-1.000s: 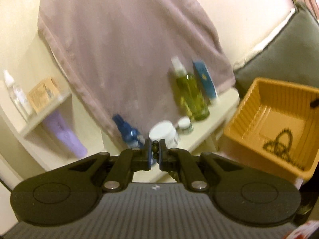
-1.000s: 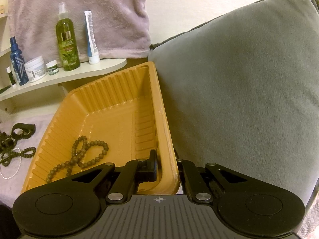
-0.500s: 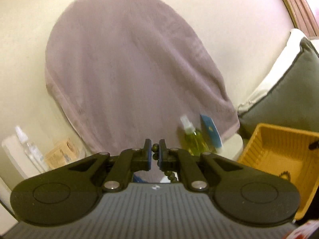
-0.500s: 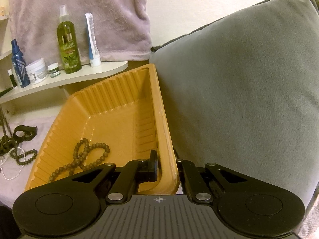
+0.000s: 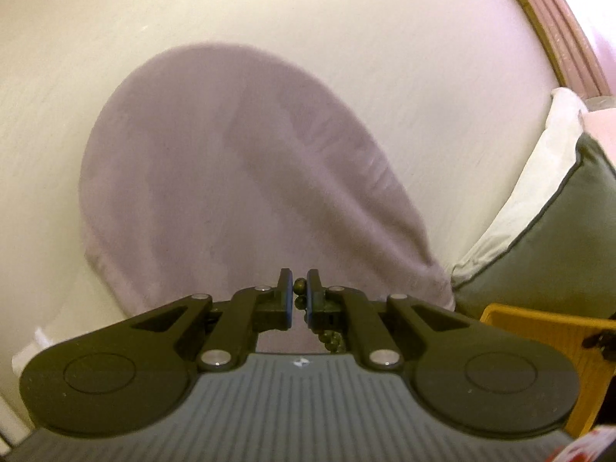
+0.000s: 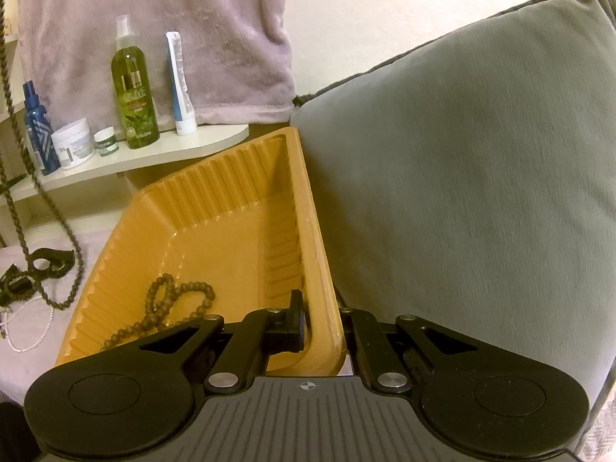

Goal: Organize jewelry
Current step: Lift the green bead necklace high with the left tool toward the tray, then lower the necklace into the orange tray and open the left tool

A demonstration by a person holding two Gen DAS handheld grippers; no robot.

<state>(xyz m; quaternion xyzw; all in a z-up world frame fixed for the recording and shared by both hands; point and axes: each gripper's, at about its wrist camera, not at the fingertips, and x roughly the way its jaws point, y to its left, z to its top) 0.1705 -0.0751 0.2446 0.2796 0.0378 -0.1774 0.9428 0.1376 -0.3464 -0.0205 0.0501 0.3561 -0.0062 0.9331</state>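
Holding tray: right gripper clamps the orange tray wall, steadying it against the grey cushion.
Lifting strand: left gripper pinches the dark bead necklace; its length hangs clear of the bed.
Tray contents: brown bead strand lies inside.
Remaining: black pieces, thin chain beside tray.

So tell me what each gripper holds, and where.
Left gripper: dark bead strand, pinched by a few beads. Right gripper: orange tray, by its side wall.

The left gripper points nearly level, its jaws pinched on a dark bead strand that hangs toward 6 o'clock. The right gripper tilts downward, its jaws clamped across the orange tray's wall.
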